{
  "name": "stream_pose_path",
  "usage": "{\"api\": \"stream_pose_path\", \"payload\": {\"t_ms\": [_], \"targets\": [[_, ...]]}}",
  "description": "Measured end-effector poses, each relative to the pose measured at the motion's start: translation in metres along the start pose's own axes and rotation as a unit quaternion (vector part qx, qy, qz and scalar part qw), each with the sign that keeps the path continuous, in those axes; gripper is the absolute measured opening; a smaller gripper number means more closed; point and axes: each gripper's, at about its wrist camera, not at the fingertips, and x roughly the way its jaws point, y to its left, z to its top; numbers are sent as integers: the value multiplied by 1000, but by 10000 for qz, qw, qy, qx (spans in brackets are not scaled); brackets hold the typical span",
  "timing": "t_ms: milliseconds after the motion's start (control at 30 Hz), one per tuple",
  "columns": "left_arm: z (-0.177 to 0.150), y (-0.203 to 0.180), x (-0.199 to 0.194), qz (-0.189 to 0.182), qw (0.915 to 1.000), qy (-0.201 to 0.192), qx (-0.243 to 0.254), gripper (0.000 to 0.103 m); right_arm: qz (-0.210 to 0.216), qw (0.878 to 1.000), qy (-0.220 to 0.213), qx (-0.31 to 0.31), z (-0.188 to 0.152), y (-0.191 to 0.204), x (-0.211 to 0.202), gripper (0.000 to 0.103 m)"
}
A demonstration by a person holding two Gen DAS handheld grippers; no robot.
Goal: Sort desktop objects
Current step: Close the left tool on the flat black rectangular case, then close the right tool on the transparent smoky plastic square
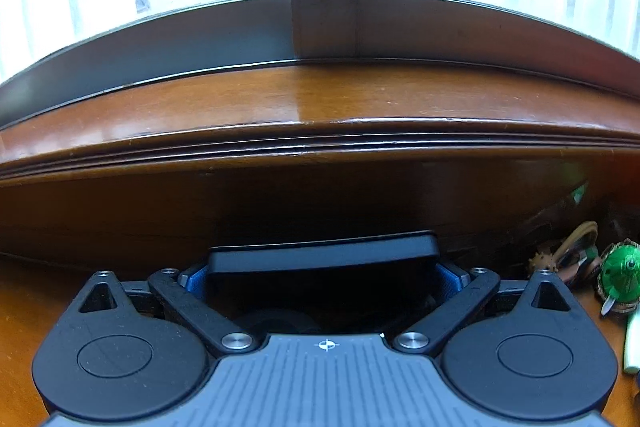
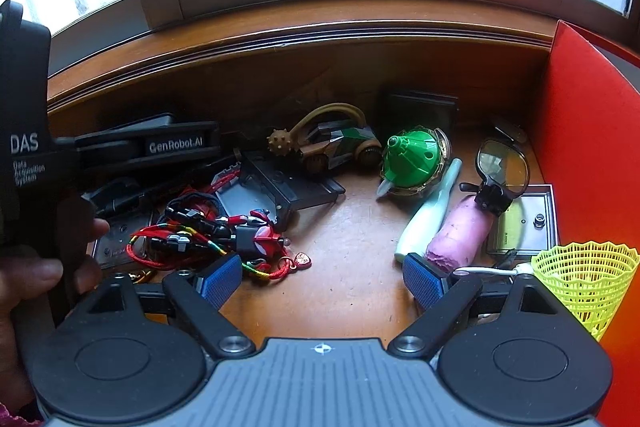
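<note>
My left gripper [image 1: 322, 277] is shut on a flat black box [image 1: 322, 253], held between its blue pads close to the dark wooden back wall. It also shows in the right wrist view [image 2: 132, 143] at the left, low over the desk. My right gripper [image 2: 322, 281] is open and empty above bare desk wood. Ahead of it lie a toy car [image 2: 340, 143], a green spinning top [image 2: 412, 159], a pale green bottle [image 2: 428, 211], a pink roll [image 2: 460, 231], glasses [image 2: 502, 167] and a red-black toy with cords [image 2: 224, 231].
A red panel [image 2: 588, 155] walls the right side. A yellow mesh shuttlecock [image 2: 584, 279] lies at the lower right by a white cable. A dark tray [image 2: 276, 187] and a small framed plate [image 2: 532, 223] lie on the desk. A wooden window sill [image 1: 320, 99] runs behind.
</note>
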Motion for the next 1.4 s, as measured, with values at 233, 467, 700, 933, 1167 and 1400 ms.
{"api": "stream_pose_path", "payload": {"t_ms": [233, 467, 700, 933, 1167, 1400], "targets": [[-8, 10, -30, -101, 9993, -319, 184, 98, -22, 9997, -182, -137, 5, 2, 1, 89], [-4, 28, -33, -148, 9996, -221, 59, 99, 417, 9983, -390, 115, 20, -6, 6, 88], [1, 39, -34, -198, 9997, -132, -15, 99, 521, 9973, -387, 353, 34, -15, 35, 80], [5, 39, -34, -308, 9993, -179, 90, 99, 508, 9976, -406, -248, 33, -2, 43, 54], [6, 42, -41, -391, 9987, -259, 209, 99, 710, 9958, -486, -308, 25, 7, 19, 22], [3, 48, -45, -415, 9986, -211, 256, 99, 788, 9966, -183, -164, 14, 10, -2, 21]]}}
